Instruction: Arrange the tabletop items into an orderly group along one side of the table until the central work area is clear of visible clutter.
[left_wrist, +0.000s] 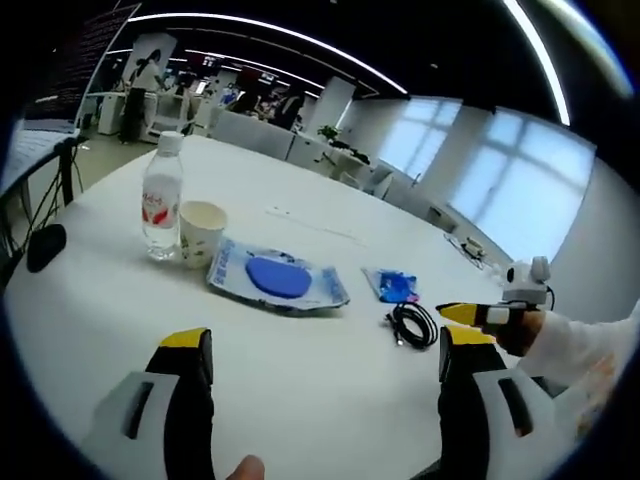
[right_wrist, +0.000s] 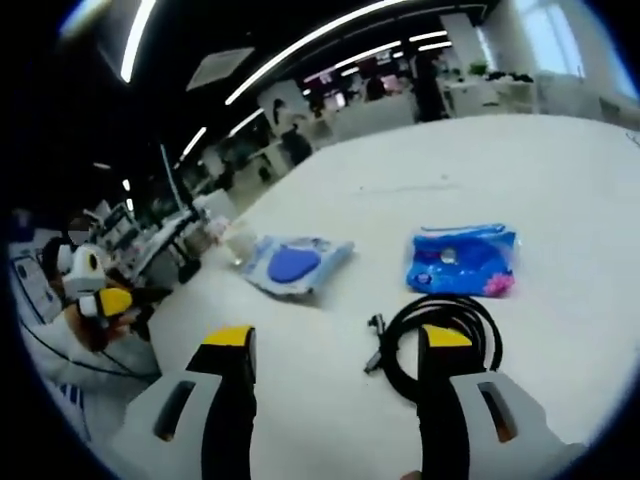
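My left tongs hang spread wide over the near part of the white desk, pinching nothing. Ahead of them, on the far left, a clear water bottle stands upright with a paper cup touching its right side. Just right of the cup lies a flat clear packet with a blue oval inside. Farther right sits a small blue pouch, and near it, closer to me, a coiled black cable. My right tongs come in at the right edge, close beside the cable.

From the right gripper view, my right tongs are also spread and empty, the coiled cable lying between and just past their tips. The blue pouch lies beyond it, the packet to the left.
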